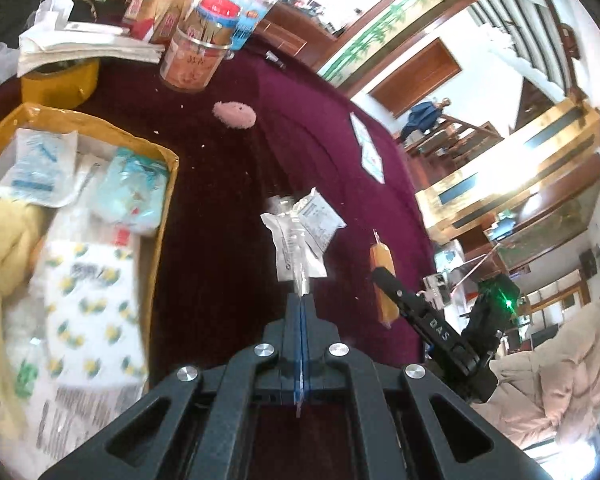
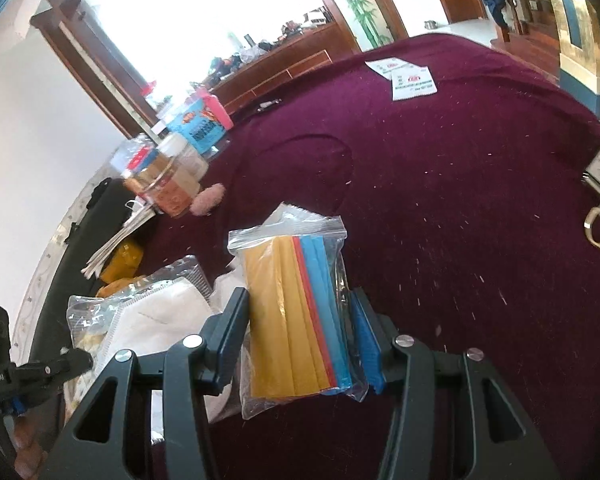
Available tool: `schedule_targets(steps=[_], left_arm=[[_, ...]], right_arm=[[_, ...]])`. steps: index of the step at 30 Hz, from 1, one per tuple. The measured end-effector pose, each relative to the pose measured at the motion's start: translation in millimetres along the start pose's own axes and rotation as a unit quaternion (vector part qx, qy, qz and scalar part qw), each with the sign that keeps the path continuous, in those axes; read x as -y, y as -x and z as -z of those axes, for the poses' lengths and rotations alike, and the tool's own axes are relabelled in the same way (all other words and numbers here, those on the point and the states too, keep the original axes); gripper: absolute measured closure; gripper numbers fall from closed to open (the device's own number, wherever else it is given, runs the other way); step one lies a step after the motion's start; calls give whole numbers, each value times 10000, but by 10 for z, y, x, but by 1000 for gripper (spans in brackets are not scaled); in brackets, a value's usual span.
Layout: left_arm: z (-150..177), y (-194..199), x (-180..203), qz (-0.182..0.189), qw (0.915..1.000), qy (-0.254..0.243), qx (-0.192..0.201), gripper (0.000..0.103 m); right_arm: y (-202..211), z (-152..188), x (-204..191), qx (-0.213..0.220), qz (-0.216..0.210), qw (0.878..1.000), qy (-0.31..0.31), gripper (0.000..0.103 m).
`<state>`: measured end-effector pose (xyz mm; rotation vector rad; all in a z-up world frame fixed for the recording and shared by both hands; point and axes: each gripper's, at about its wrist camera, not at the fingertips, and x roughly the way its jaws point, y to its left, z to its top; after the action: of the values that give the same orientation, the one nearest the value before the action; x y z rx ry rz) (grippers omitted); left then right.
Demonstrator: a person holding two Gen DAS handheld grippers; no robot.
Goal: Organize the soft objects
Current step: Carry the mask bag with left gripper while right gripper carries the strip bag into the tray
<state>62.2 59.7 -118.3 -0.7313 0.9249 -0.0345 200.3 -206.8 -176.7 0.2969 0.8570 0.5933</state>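
My left gripper (image 1: 302, 298) is shut on a clear crinkly plastic packet (image 1: 300, 236) and holds it above the maroon tablecloth (image 1: 260, 128), right of the yellow cardboard box (image 1: 160, 216). My right gripper (image 2: 300, 324) is shut on a zip bag of yellow, red and blue sheets (image 2: 296, 312), held above the cloth (image 2: 440, 200). That bag shows edge-on in the left wrist view (image 1: 384, 280), with the right gripper (image 1: 384, 276) below it. A pink fluffy pad (image 1: 235, 115) lies on the cloth; it also shows in the right wrist view (image 2: 208, 199).
The box holds several soft packets, a tissue pack (image 1: 88, 300) and a yellow cloth (image 1: 8, 248). Jars (image 1: 198, 48) and papers (image 1: 88, 46) crowd the table's far side. White cards (image 2: 408, 76) lie far across. A bagged mask (image 2: 156, 316) lies left of my right gripper.
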Motion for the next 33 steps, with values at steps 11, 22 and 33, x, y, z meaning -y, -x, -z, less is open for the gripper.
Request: schedule_targets(steps=[11,22,33], left_arm=[[343,512,-91,627,9977,131,208,103],[428,1028,-340,925,9945,289,386,103],[208,1585,-792,1310,9836,616,1080,103]], right_arm=[[523,425,-345,19,-222,9994,266,54],[510,694,-1028,-289,-877,9926,793,53],[177,701,-1974,-469,-1243,9760,1727,53]])
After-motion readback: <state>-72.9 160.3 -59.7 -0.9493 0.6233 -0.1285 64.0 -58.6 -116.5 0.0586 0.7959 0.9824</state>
